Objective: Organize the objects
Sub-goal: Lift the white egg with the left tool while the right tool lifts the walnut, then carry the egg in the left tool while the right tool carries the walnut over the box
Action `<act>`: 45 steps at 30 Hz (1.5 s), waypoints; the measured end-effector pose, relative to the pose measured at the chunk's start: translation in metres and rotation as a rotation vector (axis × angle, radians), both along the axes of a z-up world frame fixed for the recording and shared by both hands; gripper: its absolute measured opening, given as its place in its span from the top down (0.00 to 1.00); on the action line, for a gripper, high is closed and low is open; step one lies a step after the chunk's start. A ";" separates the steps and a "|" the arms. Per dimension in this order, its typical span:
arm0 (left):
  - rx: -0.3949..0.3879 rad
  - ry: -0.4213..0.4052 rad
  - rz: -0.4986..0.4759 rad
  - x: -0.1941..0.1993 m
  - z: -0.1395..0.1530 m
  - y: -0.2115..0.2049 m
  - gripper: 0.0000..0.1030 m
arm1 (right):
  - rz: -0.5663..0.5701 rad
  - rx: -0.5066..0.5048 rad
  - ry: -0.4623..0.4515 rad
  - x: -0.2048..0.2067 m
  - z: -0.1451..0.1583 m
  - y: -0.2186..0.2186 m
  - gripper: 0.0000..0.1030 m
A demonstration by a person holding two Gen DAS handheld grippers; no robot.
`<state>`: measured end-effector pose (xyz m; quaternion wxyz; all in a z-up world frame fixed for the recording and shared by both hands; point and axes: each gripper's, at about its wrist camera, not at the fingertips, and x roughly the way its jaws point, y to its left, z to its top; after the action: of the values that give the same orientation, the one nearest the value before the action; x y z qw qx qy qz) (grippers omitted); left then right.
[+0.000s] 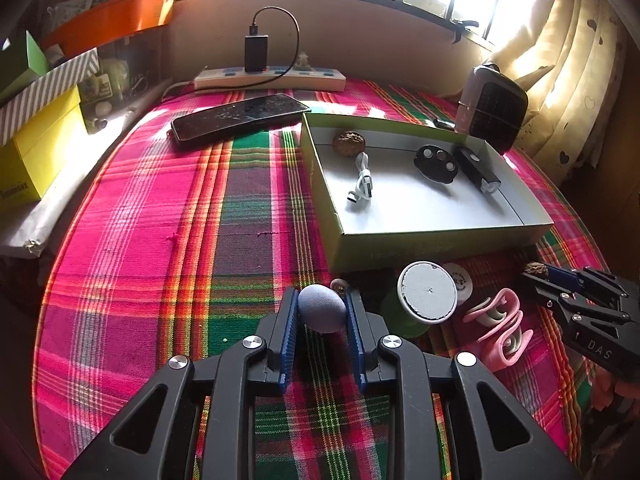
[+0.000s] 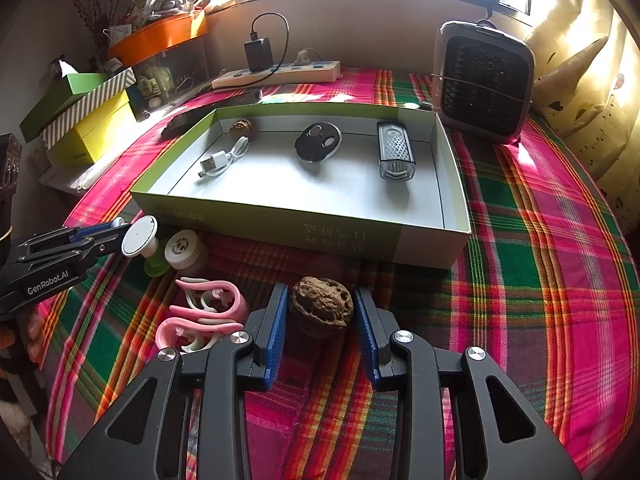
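Left hand-held gripper (image 1: 322,312) clamps a grey-blue fabric ball (image 1: 322,307); right hand-held gripper (image 2: 321,316) clamps a brown wrinkled walnut (image 2: 321,307). Both hover above the plaid tabletop (image 2: 540,280), near the green cardboard box (image 2: 304,236). Recommend lifting clear of its front wall before releasing inside.

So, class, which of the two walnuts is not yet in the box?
The wrinkled brown walnut between the right hand-held gripper pads; the other lies inside.

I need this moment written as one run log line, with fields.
left hand-held gripper: shut on grey-blue ball | right hand-held gripper: shut on walnut | box: holds cable, second walnut, two dark devices
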<state>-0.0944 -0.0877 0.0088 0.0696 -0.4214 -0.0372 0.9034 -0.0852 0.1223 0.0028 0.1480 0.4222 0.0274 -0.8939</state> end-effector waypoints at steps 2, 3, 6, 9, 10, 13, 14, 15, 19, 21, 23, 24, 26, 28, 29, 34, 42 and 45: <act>0.001 0.007 0.000 0.002 0.003 -0.001 0.79 | -0.002 -0.001 0.004 0.002 0.001 0.000 0.67; 0.001 0.010 0.000 0.002 0.004 0.000 0.79 | -0.002 0.000 0.007 0.002 0.002 0.000 0.67; 0.004 0.017 0.000 0.004 0.007 -0.002 0.79 | -0.006 -0.002 0.016 0.004 0.005 0.000 0.67; 0.008 0.026 -0.003 0.007 0.010 -0.001 0.79 | -0.008 -0.004 0.023 0.007 0.009 0.001 0.67; 0.008 0.030 -0.002 0.008 0.011 -0.002 0.79 | -0.009 -0.004 0.025 0.008 0.010 0.001 0.67; 0.009 0.038 -0.002 0.011 0.014 -0.003 0.79 | -0.012 -0.004 0.032 0.010 0.012 0.000 0.67; 0.010 0.039 -0.004 0.012 0.015 -0.003 0.79 | -0.013 -0.005 0.035 0.010 0.013 0.001 0.67; 0.010 0.041 -0.005 0.014 0.016 -0.003 0.79 | -0.013 -0.007 0.038 0.011 0.015 0.001 0.67; 0.010 0.056 -0.007 0.019 0.022 -0.004 0.79 | -0.016 -0.010 0.050 0.014 0.019 0.001 0.67; 0.012 0.063 -0.006 0.021 0.025 -0.005 0.79 | -0.016 -0.011 0.055 0.016 0.021 0.000 0.67; 0.015 0.069 -0.005 0.023 0.027 -0.007 0.79 | -0.016 -0.012 0.059 0.017 0.023 0.001 0.67; 0.017 0.074 -0.007 0.024 0.029 -0.007 0.79 | -0.017 -0.012 0.062 0.018 0.024 0.001 0.67; 0.015 0.081 -0.009 0.026 0.031 -0.007 0.79 | -0.017 -0.012 0.067 0.019 0.026 0.000 0.67; 0.015 0.086 -0.011 0.027 0.034 -0.007 0.79 | -0.016 -0.012 0.072 0.020 0.028 0.000 0.67; 0.018 0.088 -0.012 0.027 0.035 -0.007 0.79 | -0.017 -0.013 0.075 0.021 0.028 0.000 0.67; 0.019 0.100 -0.024 0.027 0.041 -0.003 0.79 | -0.021 -0.012 0.089 0.021 0.033 0.001 0.67; 0.031 0.104 -0.045 0.019 0.046 0.004 0.79 | -0.024 -0.012 0.107 0.015 0.041 0.004 0.67; 0.040 0.107 -0.053 0.014 0.048 0.008 0.79 | -0.026 -0.011 0.113 0.011 0.044 0.005 0.67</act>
<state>-0.0799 -0.0796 0.0570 0.1040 -0.3720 -0.0403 0.9215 -0.0746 0.1276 0.0469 0.1370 0.3704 0.0251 -0.9184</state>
